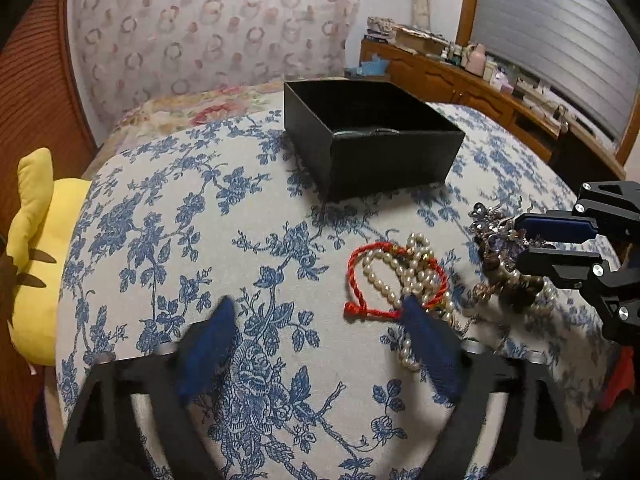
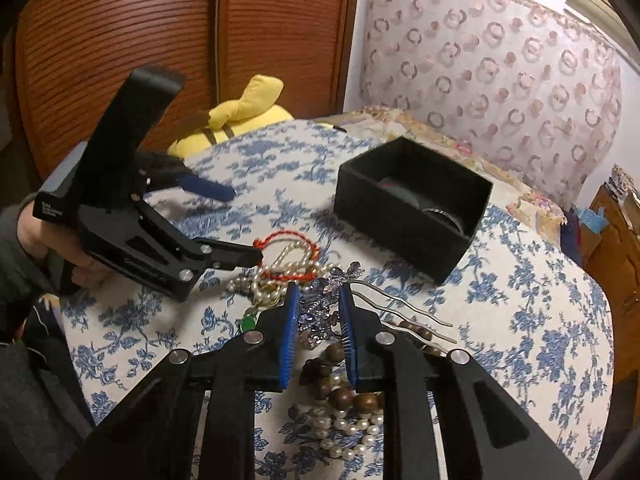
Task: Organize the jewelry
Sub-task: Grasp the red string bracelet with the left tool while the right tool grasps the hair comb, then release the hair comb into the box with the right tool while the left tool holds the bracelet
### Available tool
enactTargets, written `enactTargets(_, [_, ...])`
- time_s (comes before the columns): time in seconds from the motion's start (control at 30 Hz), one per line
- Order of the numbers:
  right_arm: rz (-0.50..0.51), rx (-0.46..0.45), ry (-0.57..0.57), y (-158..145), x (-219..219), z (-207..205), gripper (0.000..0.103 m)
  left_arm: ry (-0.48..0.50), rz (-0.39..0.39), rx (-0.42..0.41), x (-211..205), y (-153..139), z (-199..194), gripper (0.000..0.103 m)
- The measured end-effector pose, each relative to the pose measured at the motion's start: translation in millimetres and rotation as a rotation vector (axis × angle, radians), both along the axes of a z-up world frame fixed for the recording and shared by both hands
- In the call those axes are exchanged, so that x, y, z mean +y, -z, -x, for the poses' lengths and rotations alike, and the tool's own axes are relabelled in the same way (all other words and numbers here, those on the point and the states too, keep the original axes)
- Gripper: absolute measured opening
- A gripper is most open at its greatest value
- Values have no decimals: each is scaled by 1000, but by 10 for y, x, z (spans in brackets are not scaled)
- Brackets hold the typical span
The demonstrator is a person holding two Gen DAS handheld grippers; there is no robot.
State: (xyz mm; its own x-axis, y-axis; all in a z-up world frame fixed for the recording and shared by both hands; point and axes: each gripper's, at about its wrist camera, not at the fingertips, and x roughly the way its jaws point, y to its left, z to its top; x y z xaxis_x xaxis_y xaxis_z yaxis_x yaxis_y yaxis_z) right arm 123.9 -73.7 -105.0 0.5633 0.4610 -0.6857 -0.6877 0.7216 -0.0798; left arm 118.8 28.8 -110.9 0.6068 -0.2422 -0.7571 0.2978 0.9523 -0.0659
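- Right gripper (image 2: 319, 312): black frame, blue ribbed pads (image 2: 291, 332); jaws drawn close together and clamped on the purple beaded hairpin ornament (image 2: 320, 308), which sits between the pads.
- Hairpin (image 2: 404, 308): two wavy metal prongs run out to the right of the ornament, just above the bedspread.
- Wooden bead bracelet (image 2: 340, 396): dark brown beads, lying directly below the right gripper, touching a strand of pearls (image 2: 344, 428).
- Left gripper (image 1: 316, 320): black frame, blue pads; jaws stand wide apart with nothing pressed between them. Its right fingertip (image 1: 416, 312) overlaps the jewelry pile; contact cannot be told. A hand holds its grip in the right wrist view.
- Pearl necklace (image 1: 404, 272): cream beads, heaped in loops, tangled with the red cord.
- Red cord bracelet (image 1: 360, 276): braided, knotted end toward the left, lying over the pearls.
- Black box (image 1: 372, 136): open-topped, square, well behind the jewelry pile on the bedspread; round items rest inside, too dark to identify.
- Bedspread (image 1: 180, 240): white with blue floral print; bears all listed items.
- Yellow plush toy (image 1: 36, 248): at the bed's left edge.
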Motion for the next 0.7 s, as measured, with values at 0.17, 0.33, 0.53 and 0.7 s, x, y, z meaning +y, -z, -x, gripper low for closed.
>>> enactTargets(0.17, [-6,-6,17,-52,-47,-27,22,18,28,10,-49,-24,-101,52])
enactTargets(0.33, [-14,-5,21,-66,-74,-21,22,44,2,17,-205,5,-203,29])
enactTargets(0.53, [-17,-5,26,-77,-97,-23,22,75,0,7,-267,13,-257,2])
enactTargets(0.7, [-22,-4,35,-82,-132,-42,22,85,-15,-14,-295,-41,-241,2])
